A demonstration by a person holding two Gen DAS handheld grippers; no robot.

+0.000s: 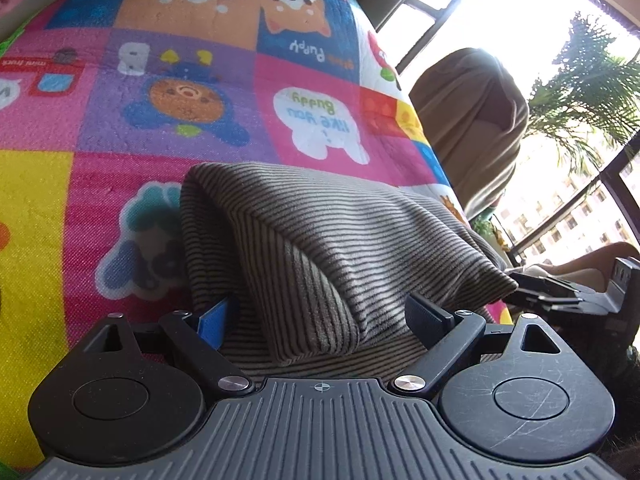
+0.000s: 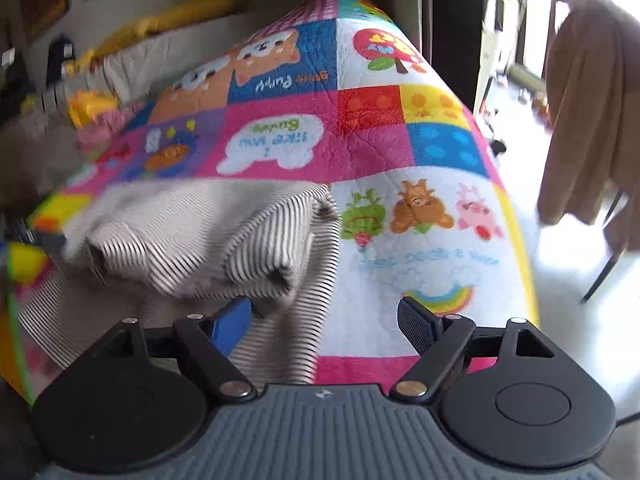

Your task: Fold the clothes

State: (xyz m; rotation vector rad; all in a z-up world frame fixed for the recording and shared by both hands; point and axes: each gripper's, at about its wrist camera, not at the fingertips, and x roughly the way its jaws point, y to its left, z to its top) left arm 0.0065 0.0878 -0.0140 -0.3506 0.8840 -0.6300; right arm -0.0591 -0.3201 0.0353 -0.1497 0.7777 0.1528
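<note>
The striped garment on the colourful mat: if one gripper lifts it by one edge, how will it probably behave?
The striped garment would probably sag, not hold shape: its folded layers already slump in soft, rounded curves. The fold would likely fall open, since nothing pins the layers. It looks light for its size, and probably would not slide much on the textured play mat.

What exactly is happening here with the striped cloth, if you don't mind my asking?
A person is folding a striped garment on a colourful cartoon mat, with a hand-held tool in each hand. The left tool is open around a folded-over hump of the garment. The right tool is open at the garment's edge, gripping nothing. A brown cloth hangs nearby.
</note>
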